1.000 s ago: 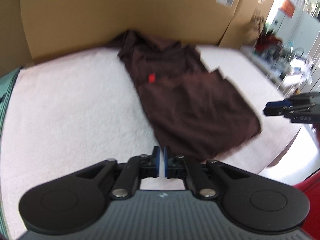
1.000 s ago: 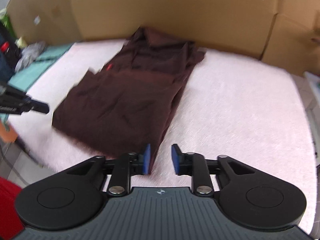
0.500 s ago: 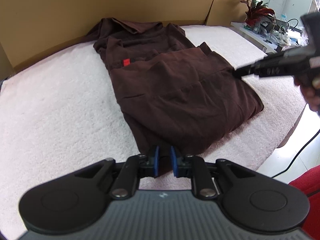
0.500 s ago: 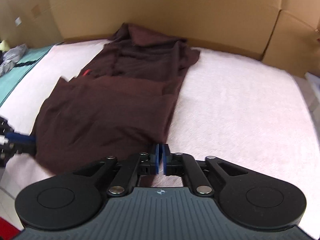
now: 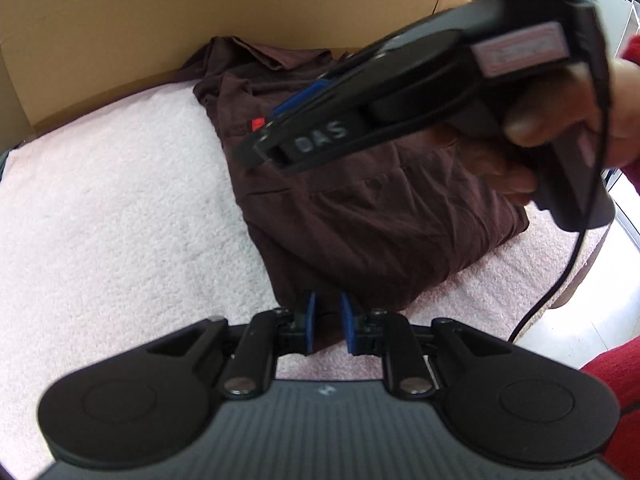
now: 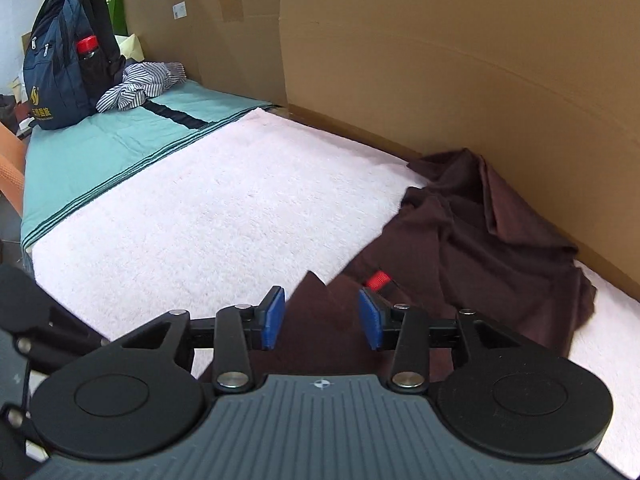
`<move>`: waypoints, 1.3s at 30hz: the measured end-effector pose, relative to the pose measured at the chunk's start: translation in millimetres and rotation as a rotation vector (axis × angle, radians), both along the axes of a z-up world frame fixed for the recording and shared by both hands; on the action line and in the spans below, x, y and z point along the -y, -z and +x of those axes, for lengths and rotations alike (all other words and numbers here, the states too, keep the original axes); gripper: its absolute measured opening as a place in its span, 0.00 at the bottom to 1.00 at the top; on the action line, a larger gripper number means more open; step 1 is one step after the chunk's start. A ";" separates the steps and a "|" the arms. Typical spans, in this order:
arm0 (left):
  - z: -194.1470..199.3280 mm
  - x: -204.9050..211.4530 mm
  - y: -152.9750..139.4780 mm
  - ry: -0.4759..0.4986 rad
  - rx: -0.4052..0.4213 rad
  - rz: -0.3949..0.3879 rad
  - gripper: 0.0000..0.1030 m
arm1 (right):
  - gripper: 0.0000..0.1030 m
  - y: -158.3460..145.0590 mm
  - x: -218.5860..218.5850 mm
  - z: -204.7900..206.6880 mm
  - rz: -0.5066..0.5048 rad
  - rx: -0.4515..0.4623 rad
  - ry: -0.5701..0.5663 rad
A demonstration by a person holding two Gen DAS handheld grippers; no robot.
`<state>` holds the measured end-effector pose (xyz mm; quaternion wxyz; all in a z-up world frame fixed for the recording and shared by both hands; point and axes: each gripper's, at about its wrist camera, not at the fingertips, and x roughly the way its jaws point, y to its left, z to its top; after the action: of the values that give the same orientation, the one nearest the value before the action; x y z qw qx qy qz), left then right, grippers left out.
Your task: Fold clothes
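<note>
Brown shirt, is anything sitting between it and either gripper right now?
Nothing visible. The left gripper has its jaws open around the brown shirt's near edge, and the right gripper is open right over the cloth near the red tag.

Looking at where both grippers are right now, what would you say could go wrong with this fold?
1. The left gripper is open around the near hem of the brown garment; closing there may catch only one layer, so the fold could slide apart.
2. The right gripper hangs open over a raised cloth point, beside the red tag; a shallow pinch might slip.
3. The collar end is bunched against the cardboard wall, so wrinkles may get folded in.
</note>
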<state>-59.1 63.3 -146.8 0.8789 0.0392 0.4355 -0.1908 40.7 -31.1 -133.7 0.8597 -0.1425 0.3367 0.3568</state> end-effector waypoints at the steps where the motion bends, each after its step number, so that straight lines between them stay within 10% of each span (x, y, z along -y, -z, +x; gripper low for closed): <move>1: -0.9 -0.5 -0.1 0.003 0.000 -0.002 0.17 | 0.31 2.6 -2.3 4.7 -0.002 -0.021 -0.011; 4: -0.9 -2.1 -0.1 0.021 0.000 -0.002 0.18 | 0.01 8.2 -5.4 15.0 -0.008 -0.086 -0.040; 13: -1.0 -5.1 1.5 0.050 0.001 -0.015 0.21 | 0.00 19.5 1.6 36.1 -0.079 -0.054 0.086; 20: 3.9 -11.7 0.9 0.051 -0.024 -0.058 0.25 | 0.19 -33.5 59.5 7.1 0.131 -0.031 0.178; 27: 5.9 -1.6 -2.6 0.126 -0.051 -0.049 0.52 | 0.15 6.7 82.7 -20.5 -0.020 -0.119 0.218; 31: 6.0 3.9 -1.7 0.168 -0.044 -0.023 0.52 | 0.03 22.1 103.0 9.4 -0.002 -0.091 0.394; 39: 17.9 -17.2 -36.6 0.125 -0.004 -0.150 0.43 | 0.15 -13.4 130.5 -17.9 0.113 -0.065 0.432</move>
<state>-41.3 80.5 -110.2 0.8647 -0.0002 0.4185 -0.2776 22.7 -161.6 -120.2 0.9113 -0.0071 0.3666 0.1873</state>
